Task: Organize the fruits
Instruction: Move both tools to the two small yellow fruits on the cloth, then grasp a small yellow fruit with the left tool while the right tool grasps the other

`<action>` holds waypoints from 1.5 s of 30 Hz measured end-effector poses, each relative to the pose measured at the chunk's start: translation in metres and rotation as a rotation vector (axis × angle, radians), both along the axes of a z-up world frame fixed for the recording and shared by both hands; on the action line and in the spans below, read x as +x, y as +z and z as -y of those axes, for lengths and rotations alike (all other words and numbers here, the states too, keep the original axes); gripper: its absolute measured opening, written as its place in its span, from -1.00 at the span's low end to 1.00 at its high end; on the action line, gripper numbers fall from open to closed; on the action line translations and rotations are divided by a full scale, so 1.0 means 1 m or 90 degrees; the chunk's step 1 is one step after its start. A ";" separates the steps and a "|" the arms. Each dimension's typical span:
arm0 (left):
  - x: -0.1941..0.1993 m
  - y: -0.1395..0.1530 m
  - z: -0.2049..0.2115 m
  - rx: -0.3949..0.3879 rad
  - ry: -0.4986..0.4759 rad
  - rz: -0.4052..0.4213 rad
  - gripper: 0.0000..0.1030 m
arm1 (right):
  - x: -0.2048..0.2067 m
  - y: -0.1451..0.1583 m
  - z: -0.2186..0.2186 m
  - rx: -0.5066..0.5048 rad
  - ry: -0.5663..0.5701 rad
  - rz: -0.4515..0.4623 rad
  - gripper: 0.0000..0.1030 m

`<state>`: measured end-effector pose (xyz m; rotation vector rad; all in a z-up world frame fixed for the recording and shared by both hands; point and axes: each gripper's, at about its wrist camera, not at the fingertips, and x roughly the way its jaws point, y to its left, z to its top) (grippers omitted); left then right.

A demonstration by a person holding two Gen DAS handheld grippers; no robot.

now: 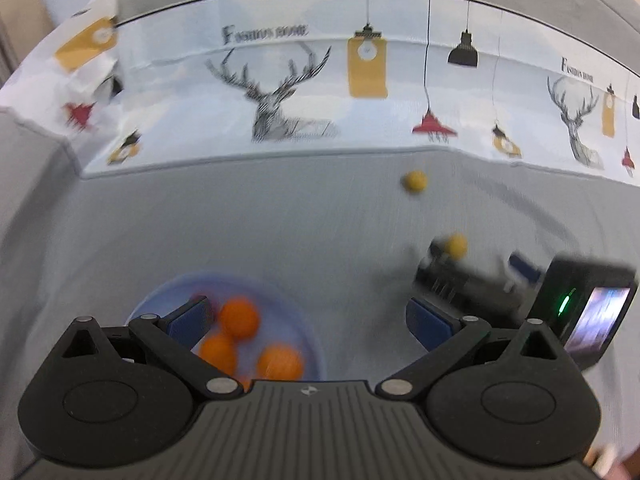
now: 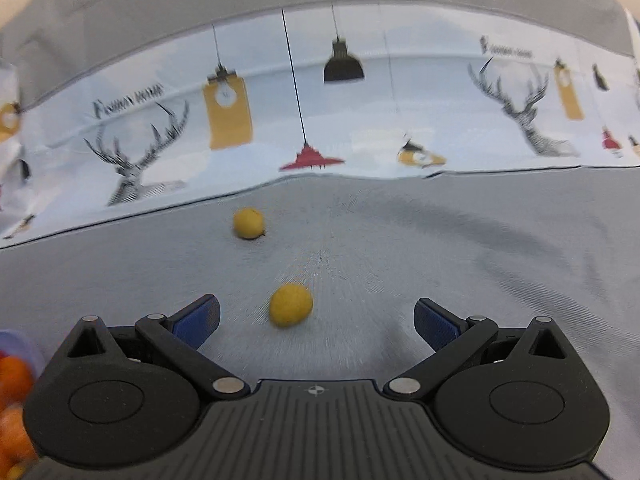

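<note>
A pale blue plate [image 1: 280, 300] holds three oranges [image 1: 239, 317] on the grey cloth. My left gripper [image 1: 310, 318] is open and empty, its left finger over the plate. Two small yellow fruits lie on the cloth: a far one [image 1: 414, 181] and a near one [image 1: 456, 245]. In the right wrist view the near yellow fruit [image 2: 291, 305] lies just ahead of my open, empty right gripper [image 2: 316, 318], slightly left of centre; the far yellow fruit [image 2: 249, 222] lies beyond it. The right gripper also shows in the left wrist view [image 1: 472, 280], just behind the near yellow fruit.
A white printed cloth with deer and lamps [image 2: 320, 120] runs along the back of the grey surface. The plate's edge [image 2: 20, 344] with oranges [image 2: 14, 376] shows at the far left of the right wrist view. Grey cloth [image 2: 460, 260] spreads to the right.
</note>
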<state>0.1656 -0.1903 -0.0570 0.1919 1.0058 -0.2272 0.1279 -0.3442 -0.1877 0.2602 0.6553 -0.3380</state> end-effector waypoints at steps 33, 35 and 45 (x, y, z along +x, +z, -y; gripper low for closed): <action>0.106 -0.085 0.122 -0.065 -0.114 0.002 -0.45 | -0.015 -0.011 0.075 0.002 -0.146 0.030 -0.45; 0.081 -0.070 0.106 -0.082 -0.110 -0.003 -0.45 | -0.016 -0.006 0.072 -0.005 -0.141 0.052 -0.45; -0.057 0.013 -0.014 -0.048 -0.083 0.060 -0.44 | -0.043 0.018 0.028 -0.013 -0.090 0.047 -0.45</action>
